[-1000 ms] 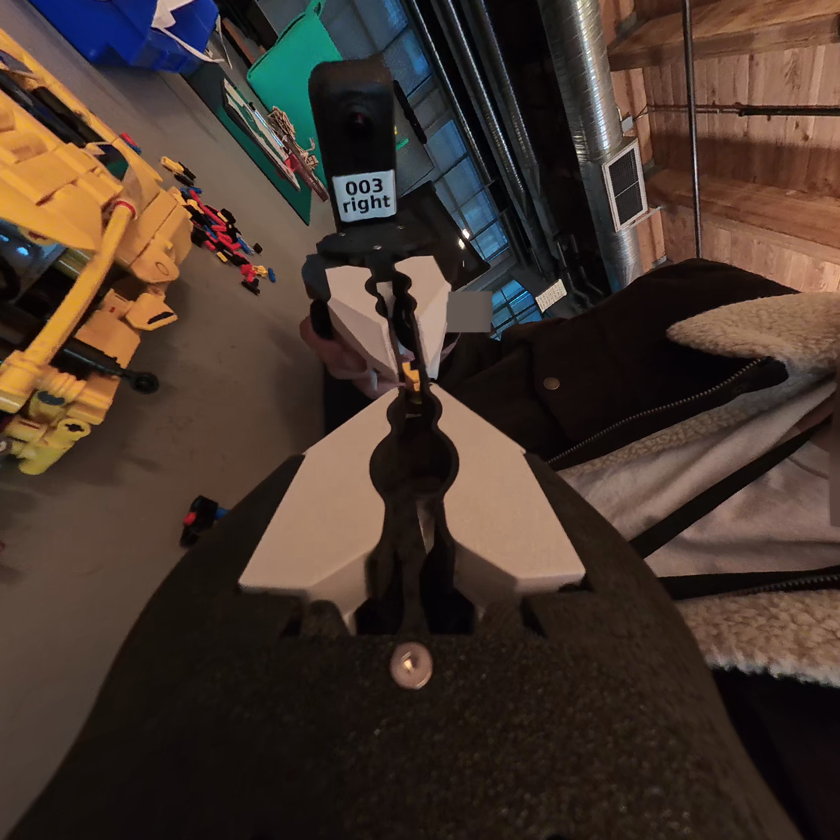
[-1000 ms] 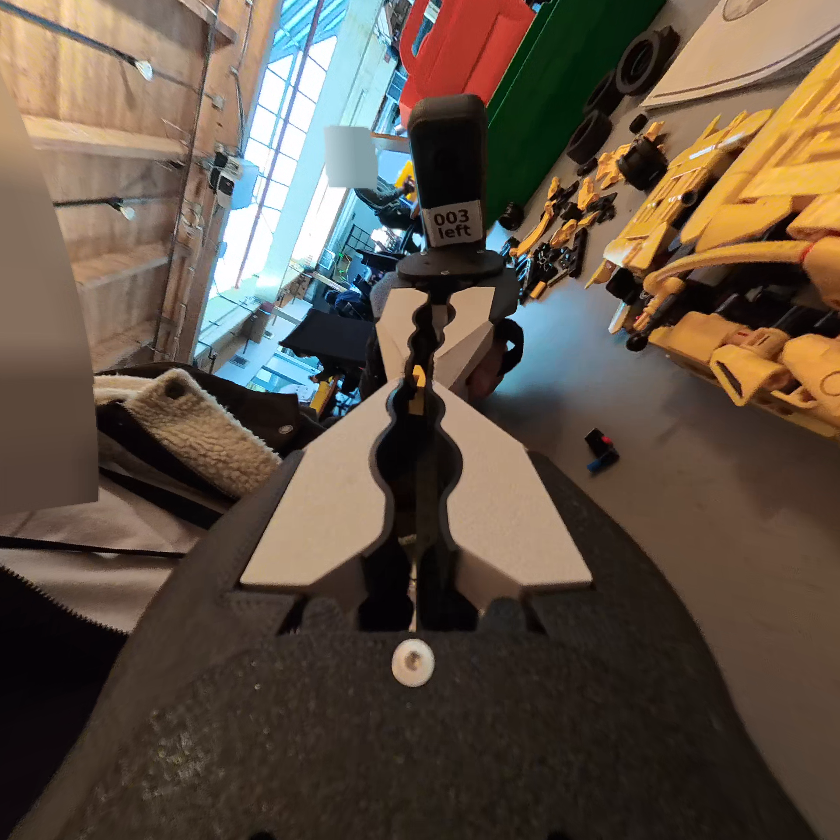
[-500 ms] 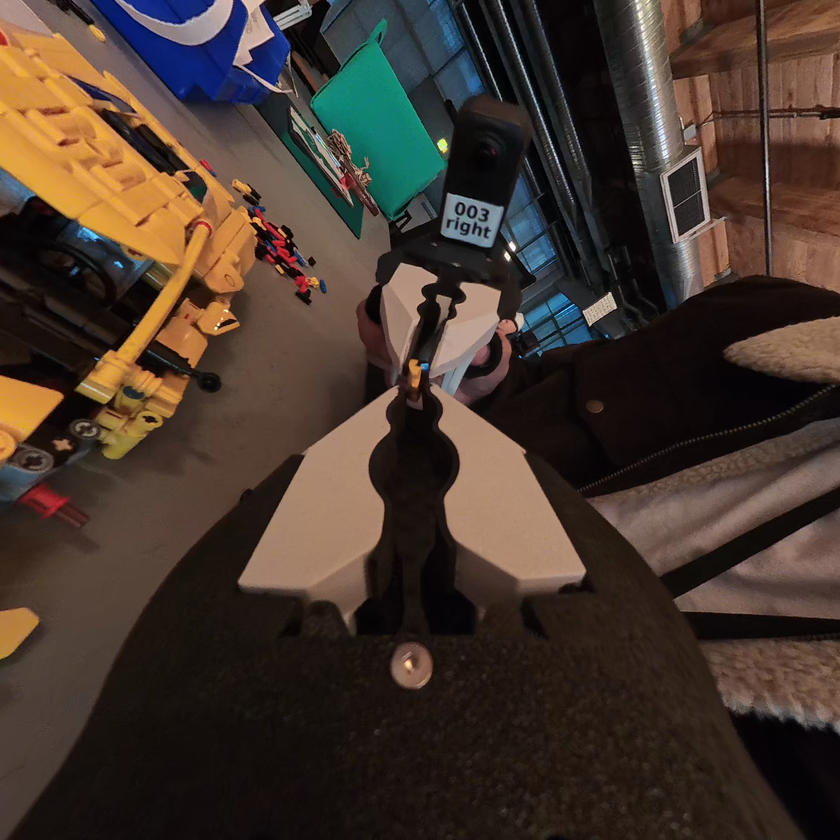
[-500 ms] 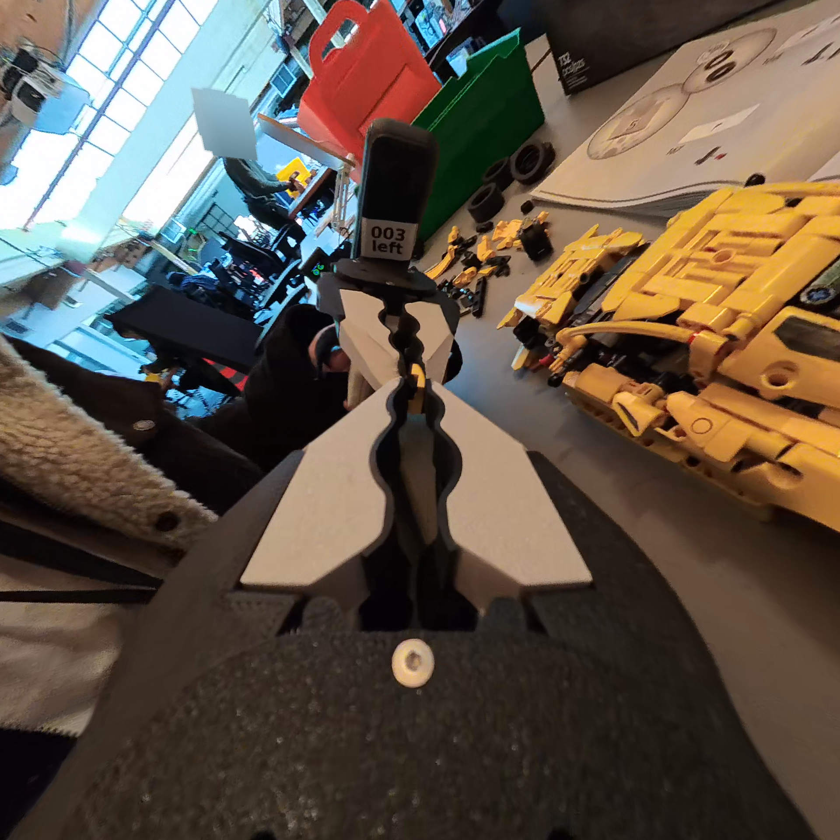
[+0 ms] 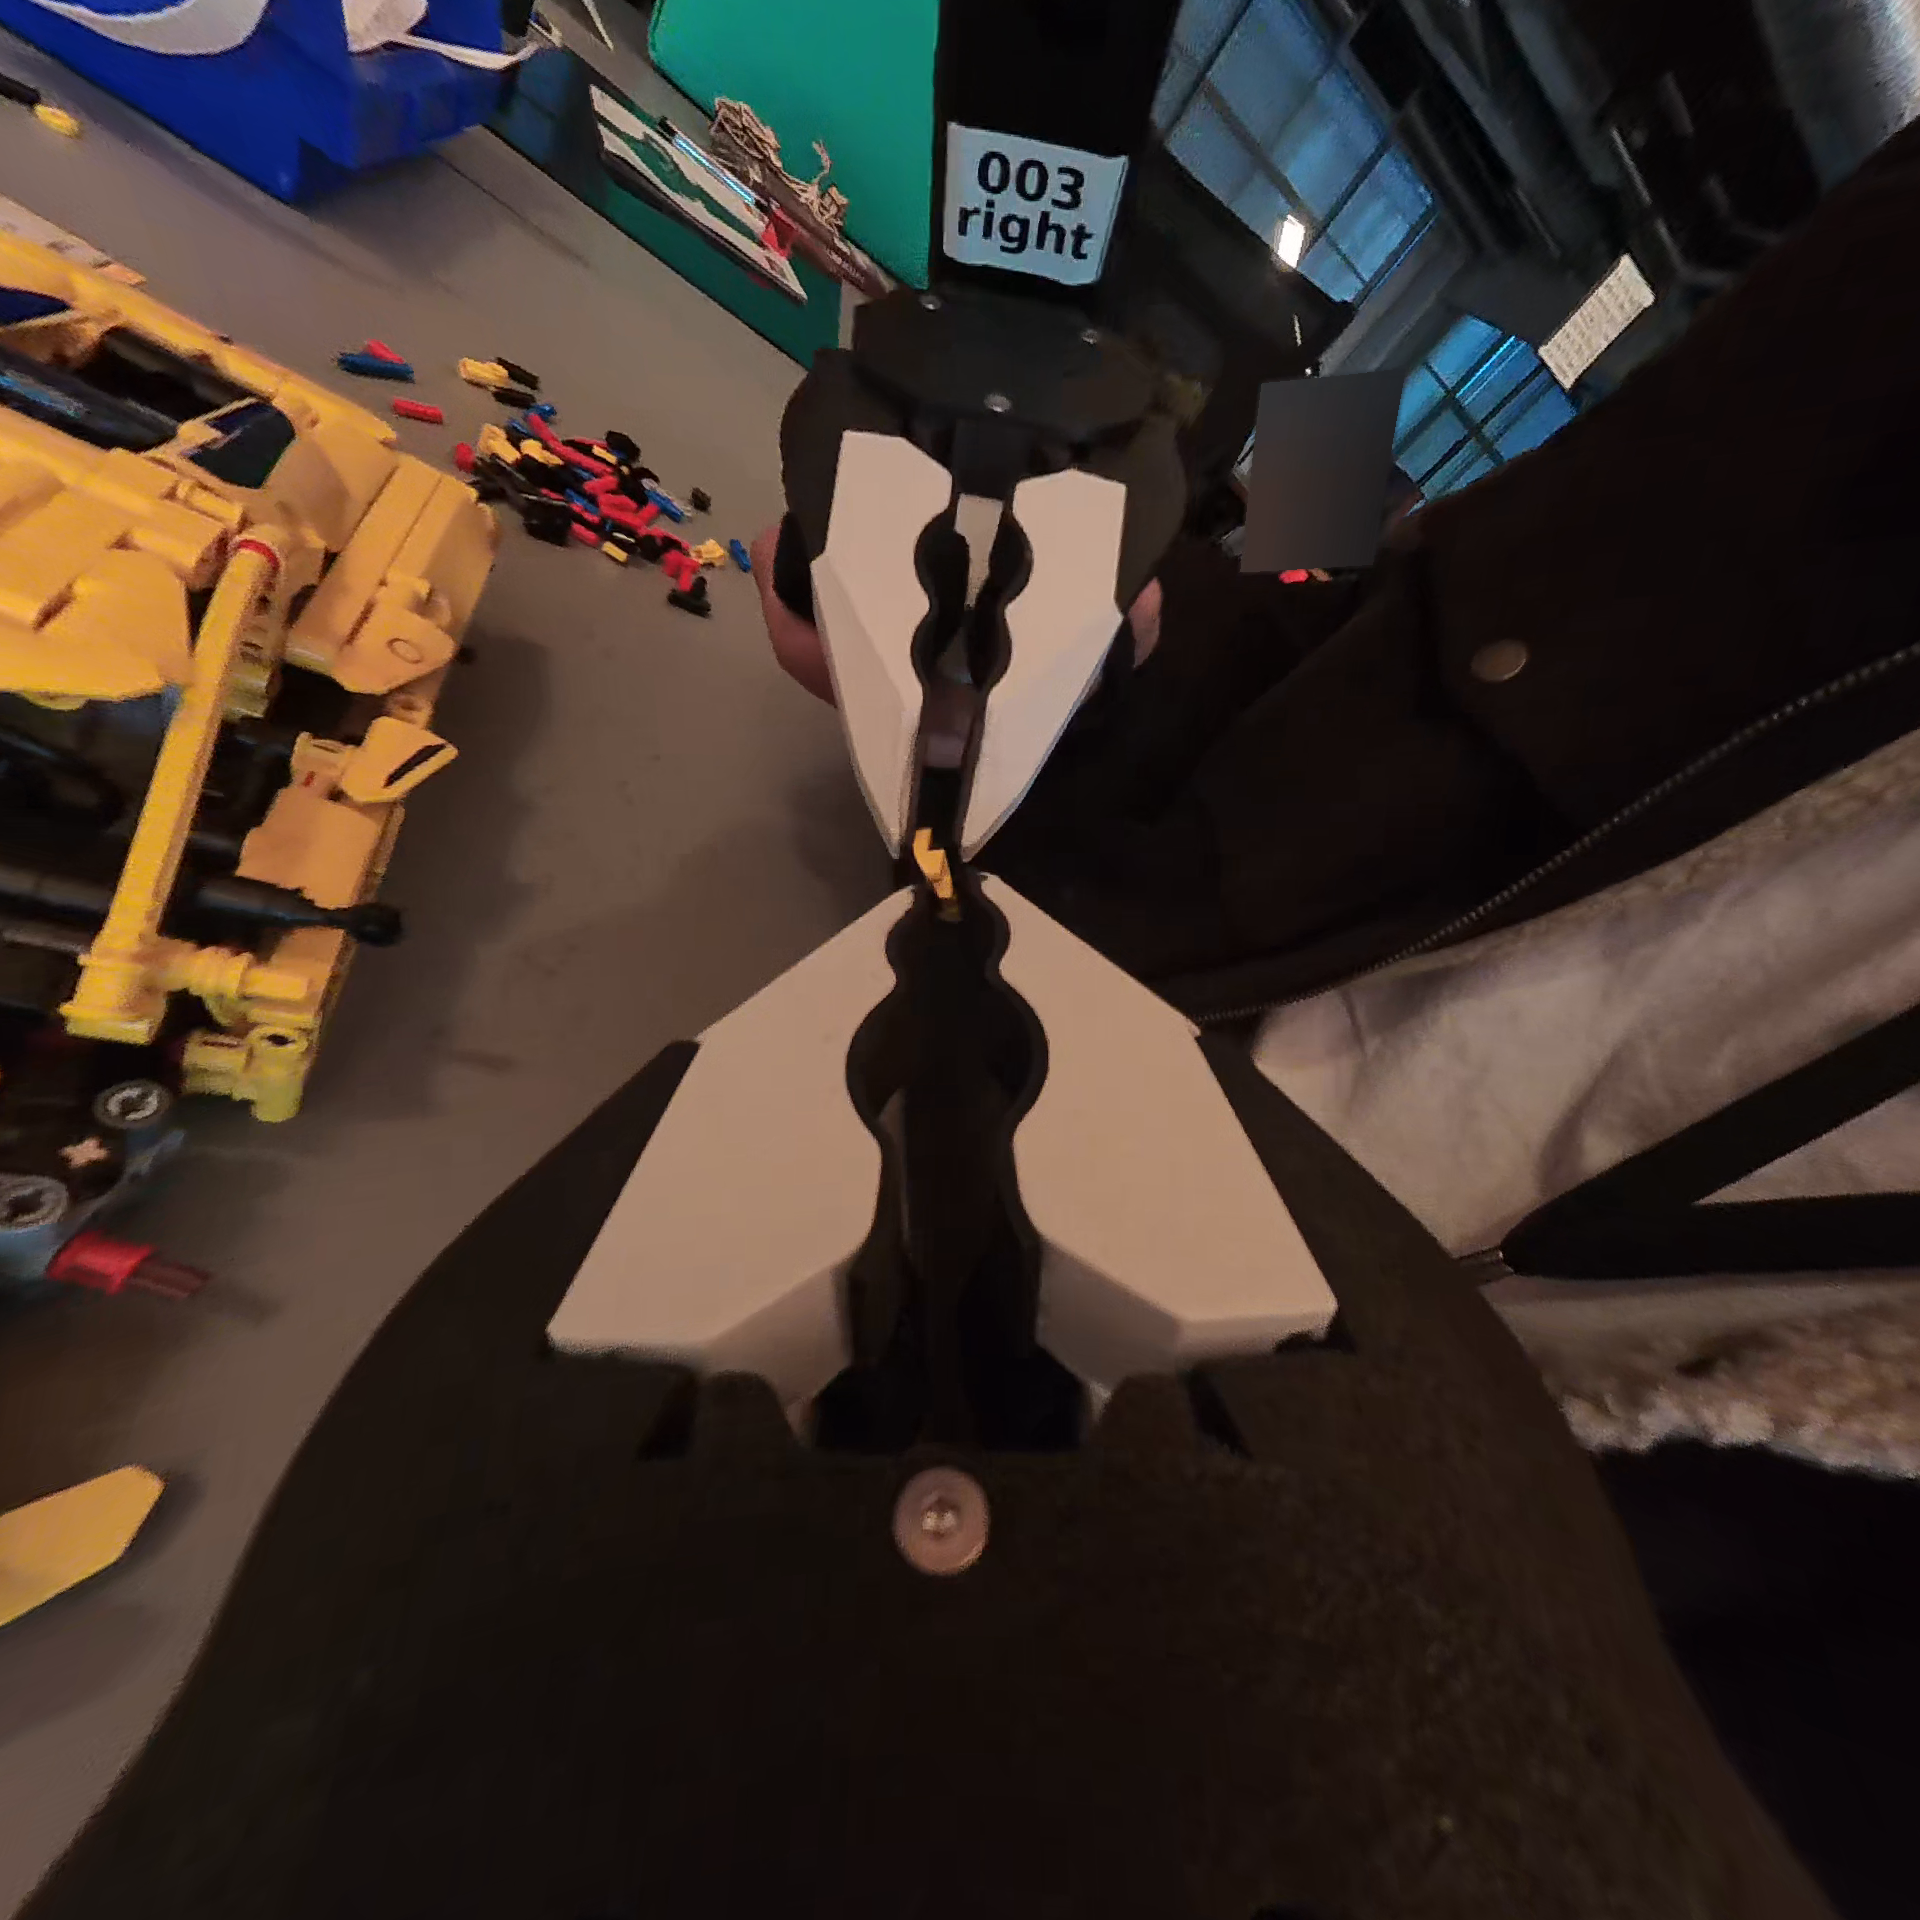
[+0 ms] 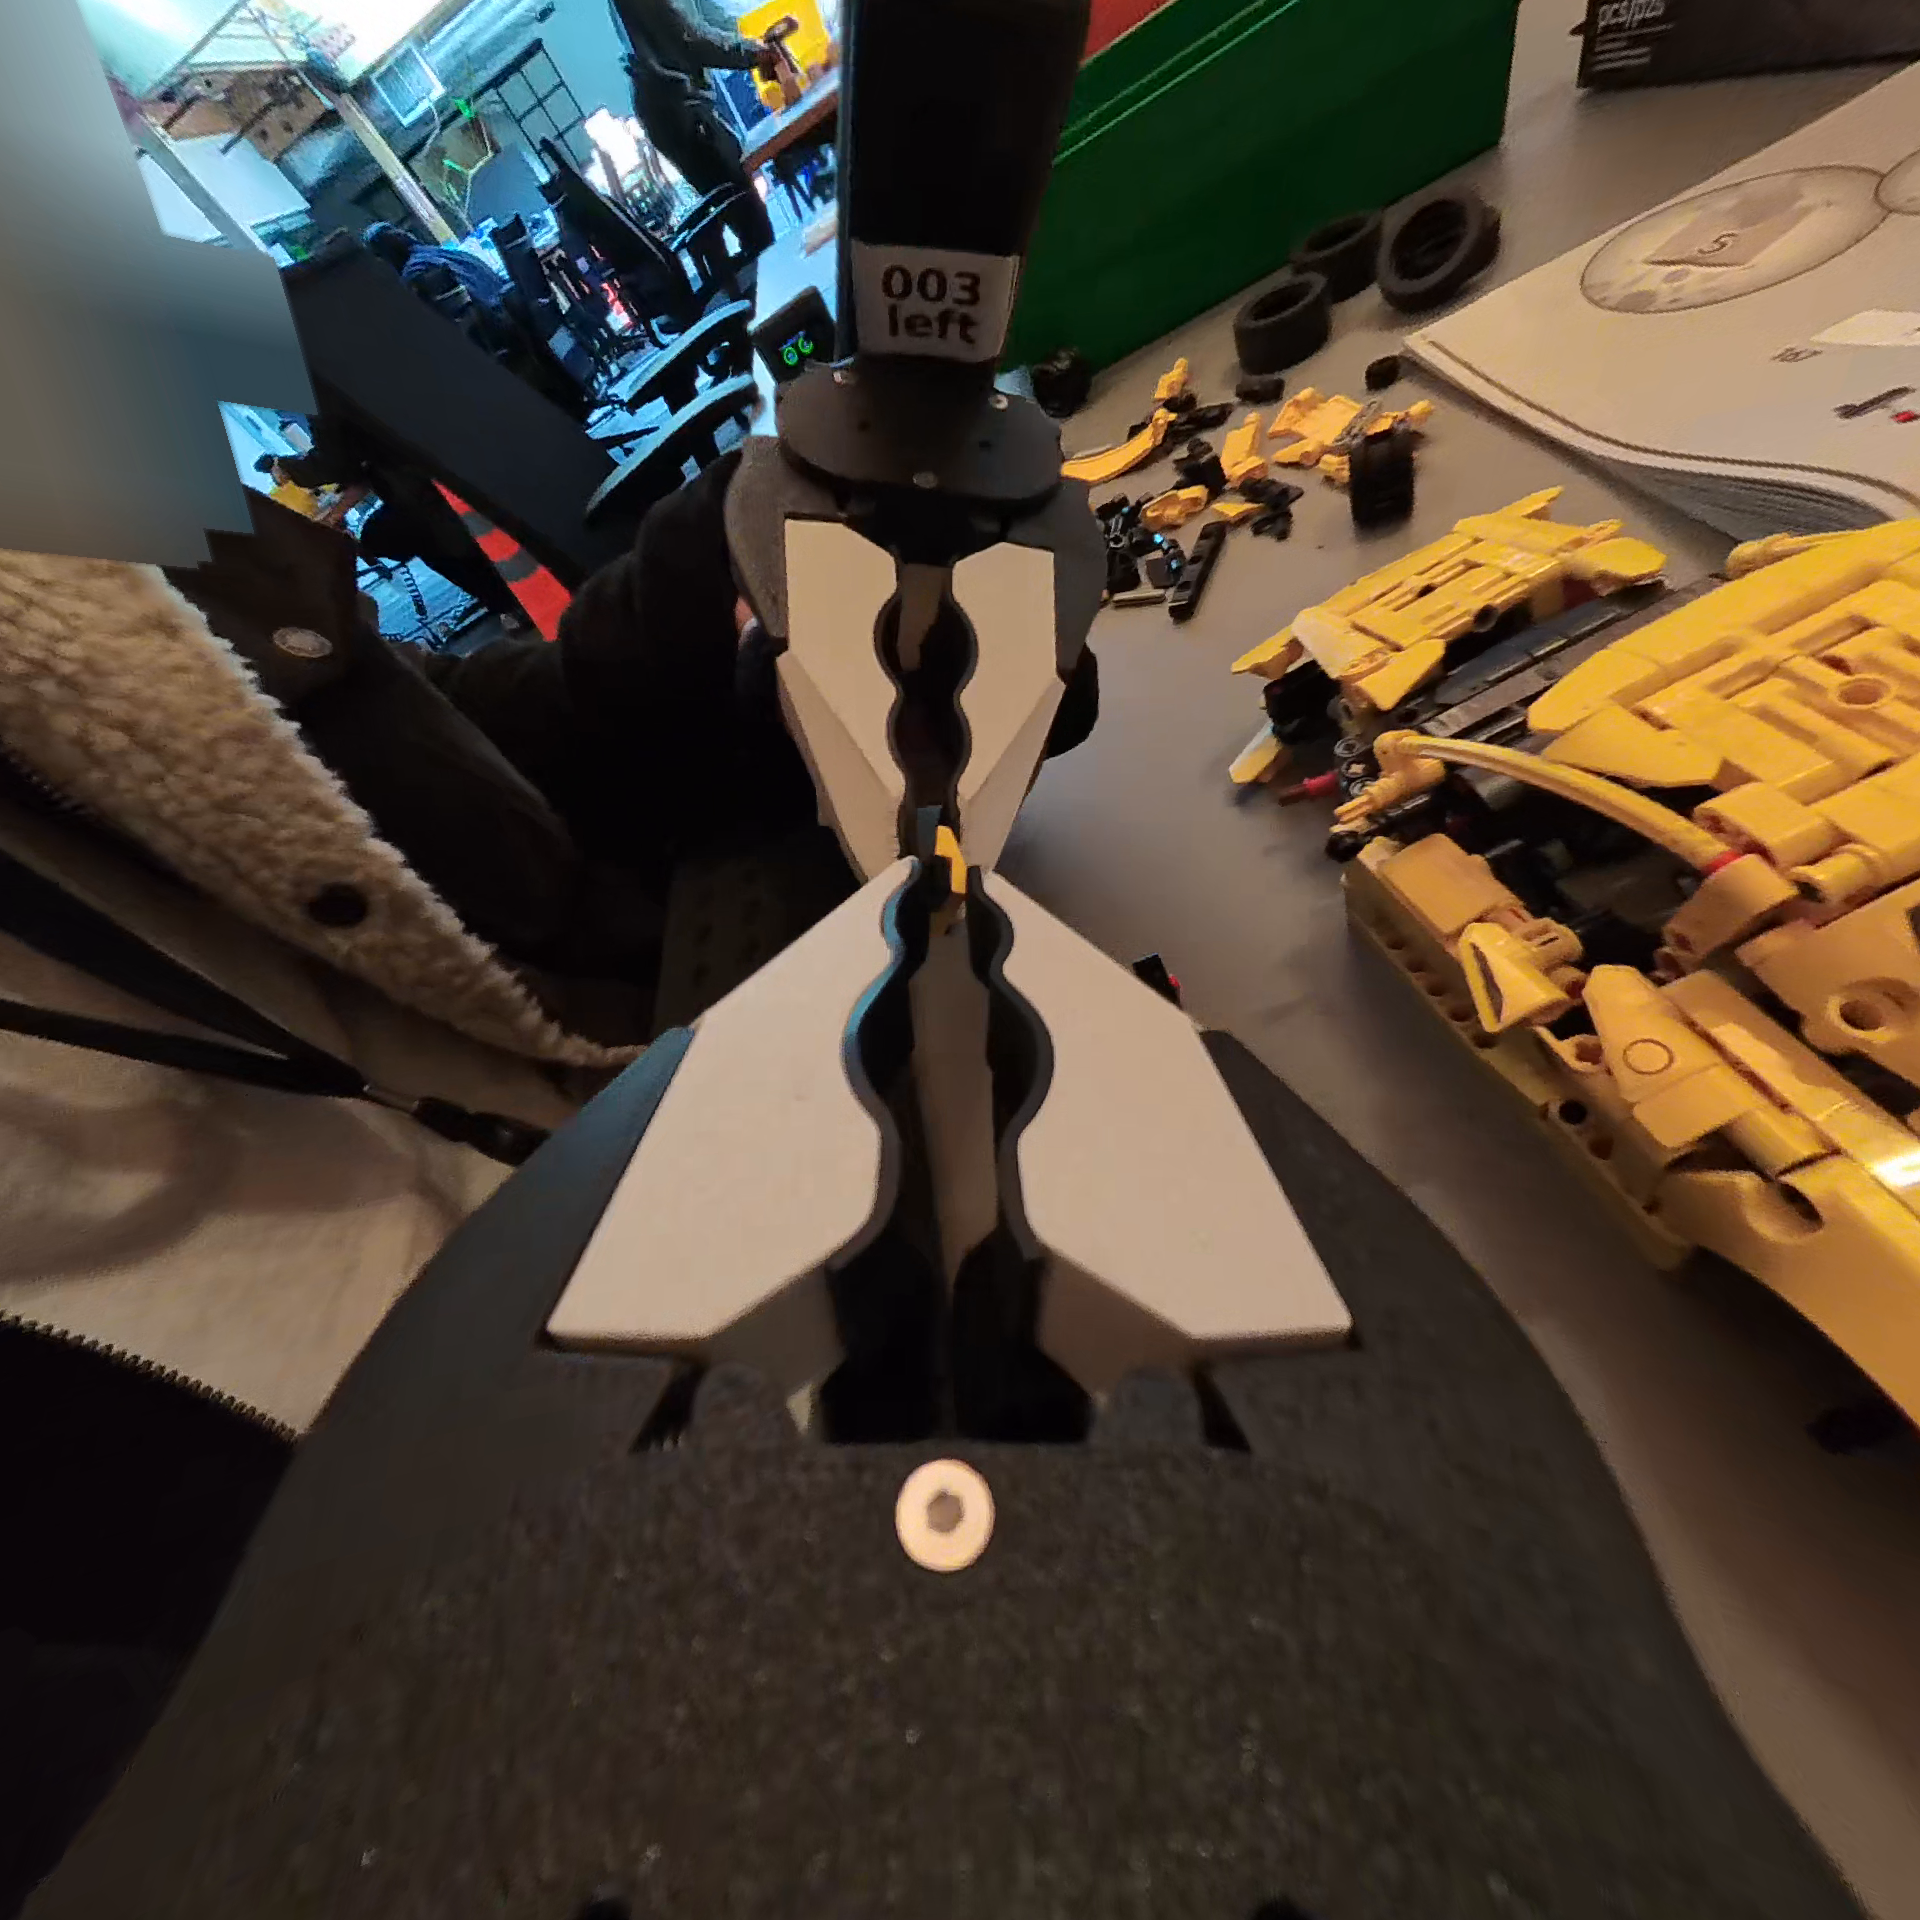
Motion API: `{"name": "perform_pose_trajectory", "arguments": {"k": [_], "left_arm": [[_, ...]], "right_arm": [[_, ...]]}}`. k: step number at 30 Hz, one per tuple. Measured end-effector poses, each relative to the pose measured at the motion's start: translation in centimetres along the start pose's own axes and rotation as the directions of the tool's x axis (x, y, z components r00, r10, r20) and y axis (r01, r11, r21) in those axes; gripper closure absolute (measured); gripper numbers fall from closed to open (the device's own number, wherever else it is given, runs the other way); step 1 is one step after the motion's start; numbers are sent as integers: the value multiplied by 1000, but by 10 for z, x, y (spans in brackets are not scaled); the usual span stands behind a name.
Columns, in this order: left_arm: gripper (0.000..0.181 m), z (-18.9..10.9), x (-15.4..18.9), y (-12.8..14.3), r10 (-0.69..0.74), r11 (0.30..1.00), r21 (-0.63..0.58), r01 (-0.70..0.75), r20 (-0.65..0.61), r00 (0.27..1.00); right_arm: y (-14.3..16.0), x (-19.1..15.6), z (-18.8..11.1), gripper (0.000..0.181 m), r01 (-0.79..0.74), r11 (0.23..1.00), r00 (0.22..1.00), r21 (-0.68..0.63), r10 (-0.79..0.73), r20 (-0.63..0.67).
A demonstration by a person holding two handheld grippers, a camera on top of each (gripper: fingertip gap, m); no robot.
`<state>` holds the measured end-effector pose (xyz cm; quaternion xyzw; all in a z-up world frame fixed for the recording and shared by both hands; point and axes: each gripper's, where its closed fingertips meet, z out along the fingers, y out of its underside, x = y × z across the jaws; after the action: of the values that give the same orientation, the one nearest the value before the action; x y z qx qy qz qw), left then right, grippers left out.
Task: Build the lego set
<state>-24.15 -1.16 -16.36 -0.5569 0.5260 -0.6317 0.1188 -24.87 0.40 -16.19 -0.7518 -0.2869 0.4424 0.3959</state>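
Note:
My two grippers point at each other, tip to tip, above the grey table. A small yellow lego piece [image 5: 938, 868] sits where the tips meet, and it also shows in the right wrist view [image 6: 948, 860]. My left gripper [image 5: 940, 906] is shut on one end of it. My right gripper [image 6: 940, 891] is shut on the other end. Each gripper shows in the other's view: the right one [image 5: 932, 831] and the left one [image 6: 935, 826]. The big yellow lego car [image 5: 208, 644] lies on the table beside them [image 6: 1662, 935].
A pile of small red, blue and black pieces [image 5: 603, 499] lies behind the car. Loose yellow and black parts [image 6: 1226, 488], black tyres [image 6: 1351, 281], an instruction booklet [image 6: 1714, 343] and a green bin [image 6: 1247, 156] sit farther back. A person's jacket [image 5: 1558, 831] is close by.
Both grippers have swung round and tilted while staying tip to tip on the yellow piece. The table and the car now fill more of both views.

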Motion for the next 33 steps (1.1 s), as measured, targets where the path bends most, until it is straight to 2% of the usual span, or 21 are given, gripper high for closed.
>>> {"name": "perform_pose_trajectory", "arguments": {"k": [3,7,11,19,26,33], "left_arm": [[176,-2,2,-6,-5,999,34,5,-15,1000],[175,-7,10,-25,-23,989,148,32,-63,998],[175,-9,10,-29,-18,985,172,28,-58,998],[176,-4,2,-21,-36,992,124,39,-25,999],[176,-3,9,-14,110,991,76,-110,10,994],[176,0,9,-8,147,988,34,-148,19,989]], "right_arm": [[-7,-1,-2,177,43,998,999,45,-42,-25],[-26,-5,-10,177,-75,975,996,208,66,54],[-31,-3,-10,177,-156,945,986,287,132,102],[-22,2,-5,176,8,980,1000,197,-7,-4],[-17,-8,-3,176,-34,991,995,130,20,102],[-10,-11,-3,176,-7,996,996,87,-1,90]]}}
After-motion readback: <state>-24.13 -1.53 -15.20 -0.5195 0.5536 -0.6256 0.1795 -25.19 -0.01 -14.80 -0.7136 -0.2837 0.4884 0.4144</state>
